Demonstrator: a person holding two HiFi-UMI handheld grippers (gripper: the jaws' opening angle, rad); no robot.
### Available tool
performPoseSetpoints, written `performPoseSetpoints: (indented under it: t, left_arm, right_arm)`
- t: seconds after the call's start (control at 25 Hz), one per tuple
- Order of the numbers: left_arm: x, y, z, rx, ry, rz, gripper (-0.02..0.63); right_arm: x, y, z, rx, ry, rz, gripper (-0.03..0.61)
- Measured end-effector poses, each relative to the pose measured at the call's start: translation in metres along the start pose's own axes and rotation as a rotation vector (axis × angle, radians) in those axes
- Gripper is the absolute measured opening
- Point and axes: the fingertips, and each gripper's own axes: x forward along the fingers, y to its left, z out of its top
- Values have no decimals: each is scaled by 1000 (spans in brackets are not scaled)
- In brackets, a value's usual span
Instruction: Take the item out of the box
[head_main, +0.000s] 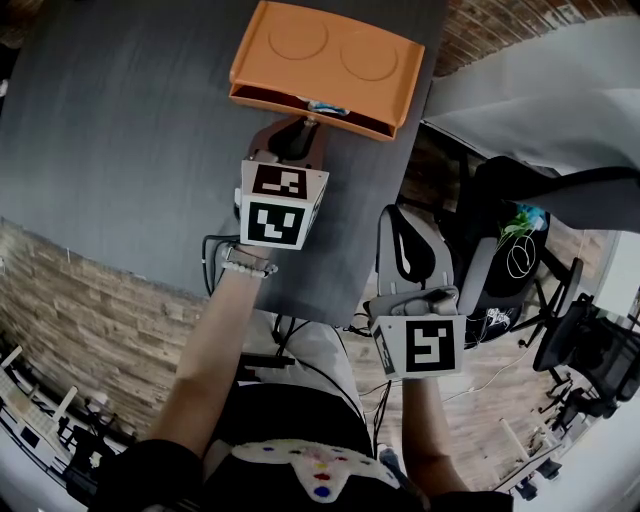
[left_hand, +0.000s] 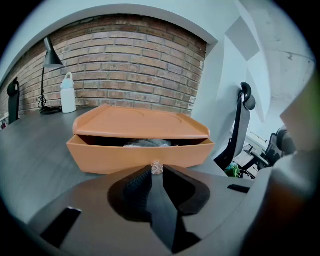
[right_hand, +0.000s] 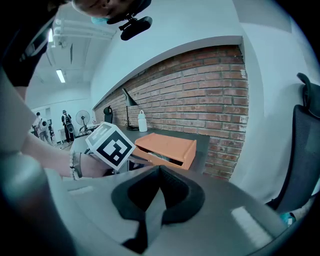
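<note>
An orange box lies at the far end of the dark table, and its drawer stands open by a narrow gap. Inside the gap a crumpled grey-clear packet shows, seen as a bluish scrap from above. My left gripper reaches to the drawer front, shut on the small clear knob in the middle of it. My right gripper hangs off the table's right edge, jaws together with nothing in them. In the right gripper view the box sits behind the left gripper's marker cube.
A black desk lamp and a white bottle stand at the table's far left against the brick wall. A black office chair is just past the table's right edge. Cables and chair bases lie on the floor below.
</note>
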Motion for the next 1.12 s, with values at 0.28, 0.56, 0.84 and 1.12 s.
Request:
performPoseSetpoints:
  t: [0.28, 0.56, 0.84, 1.12]
  left_arm:
    - [-13, -4, -12, 10, 8, -15, 74]
    - [-29, -8, -27, 13, 18, -20, 74]
    - [-40, -8, -40, 15, 18, -29, 74]
    - [-50, -11, -52, 18, 22, -38, 74]
  right_arm:
    - [-4, 8, -4, 4, 1, -9, 9]
    - [-9, 19, -5, 4, -2, -12, 9]
    - [-9, 30, -10, 7, -1, -19, 9]
    - [-13, 39, -11, 2, 3, -23, 9]
